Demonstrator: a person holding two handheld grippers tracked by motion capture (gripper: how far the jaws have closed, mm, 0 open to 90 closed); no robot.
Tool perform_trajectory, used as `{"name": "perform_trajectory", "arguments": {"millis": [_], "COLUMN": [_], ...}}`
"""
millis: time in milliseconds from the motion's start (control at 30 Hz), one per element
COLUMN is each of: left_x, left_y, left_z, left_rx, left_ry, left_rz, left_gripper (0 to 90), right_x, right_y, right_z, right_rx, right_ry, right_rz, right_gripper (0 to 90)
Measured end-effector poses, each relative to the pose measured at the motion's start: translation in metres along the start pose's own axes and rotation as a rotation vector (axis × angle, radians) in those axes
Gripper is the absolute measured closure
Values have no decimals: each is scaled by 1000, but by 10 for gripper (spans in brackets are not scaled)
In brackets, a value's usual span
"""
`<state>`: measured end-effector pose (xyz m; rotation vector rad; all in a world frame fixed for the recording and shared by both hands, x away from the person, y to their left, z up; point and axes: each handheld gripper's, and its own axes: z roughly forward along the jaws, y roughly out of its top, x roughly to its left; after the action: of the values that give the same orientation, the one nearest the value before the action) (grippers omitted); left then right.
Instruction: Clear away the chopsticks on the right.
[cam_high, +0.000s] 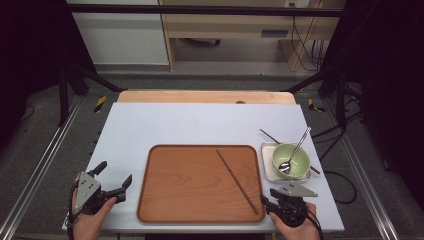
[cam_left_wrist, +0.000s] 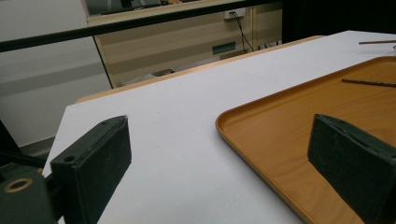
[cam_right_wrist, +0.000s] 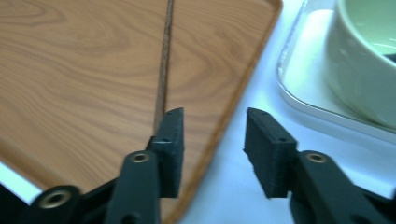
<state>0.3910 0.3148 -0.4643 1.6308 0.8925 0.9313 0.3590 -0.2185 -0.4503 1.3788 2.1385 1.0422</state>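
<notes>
A brown chopstick (cam_high: 236, 180) lies slantwise on the wooden tray (cam_high: 185, 185). My right gripper (cam_high: 270, 196) is at the tray's near right corner, just off the chopstick's near end. In the right gripper view its jaws (cam_right_wrist: 214, 122) stand apart over the tray rim with nothing between them, and the chopstick (cam_right_wrist: 164, 70) ends behind the left jaw. A second chopstick (cam_high: 270, 136) pokes out from under a pale green bowl (cam_high: 292, 156) that holds a metal spoon (cam_high: 296, 149). My left gripper (cam_high: 116, 172) is open left of the tray, and its jaws (cam_left_wrist: 219, 135) are empty.
The bowl sits on a white square dish (cam_high: 268, 170) right of the tray, close to my right gripper. The white tabletop (cam_high: 200, 125) runs bare behind the tray. A black frame and rails flank the table.
</notes>
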Motion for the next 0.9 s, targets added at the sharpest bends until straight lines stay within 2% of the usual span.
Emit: {"name": "perform_trajectory", "arguments": {"millis": [100, 200, 300, 400, 433, 467, 500, 533, 600, 700, 800, 833, 867, 900], "left_x": [0, -1, -1, -2, -2, -2, -2, -2, -2, -2, -2, -2, -2, -2], "left_y": [0, 1, 1, 0, 0, 0, 0, 0, 0, 0, 0, 0, 0, 0], "left_z": [0, 0, 0, 0, 0, 0, 0, 0, 1, 0, 0, 0, 1, 1], "left_rx": [-2, -6, -5, -2, -1, -1, -1, 0, 0, -3, -2, -1, -2, -1], "left_ry": [5, 14, 17, 18, 17, 17, 16, 16, 16, 20, 21, 20, 20, 19], "left_rz": [-2, -1, 0, 1, 0, 0, 0, -1, -2, -2, -3, -4, -5, -5], "left_gripper": [58, 53, 52, 52, 52, 52, 52, 52, 52, 52, 52, 52, 52, 53], "right_x": [-10, -24, -38, -51, -61, -61, -67, -78, -82, -98, -114, -125, -125, -135], "right_y": [-5, -12, -18, -24, -28, -28, -29, -30, -30, -26, -18, -11, -11, -2], "right_z": [-8, -17, -26, -35, -40, -40, -43, -48, -50, -56, -62, -64, -64, -66], "right_rx": [3, 4, 12, 23, 18, 18, 18, 14, 15, 20, 15, 17, 17, 11], "right_ry": [-11, -34, -63, -89, -92, -92, -97, -103, -106, -117, -110, -101, -101, -104], "right_rz": [-13, -6, -15, 5, 7, 7, 7, 6, 15, -23, -40, -42, -42, -77], "right_gripper": [456, 397, 364, 341, 321, 321, 306, 298, 292, 263, 315, 356, 356, 413]}}
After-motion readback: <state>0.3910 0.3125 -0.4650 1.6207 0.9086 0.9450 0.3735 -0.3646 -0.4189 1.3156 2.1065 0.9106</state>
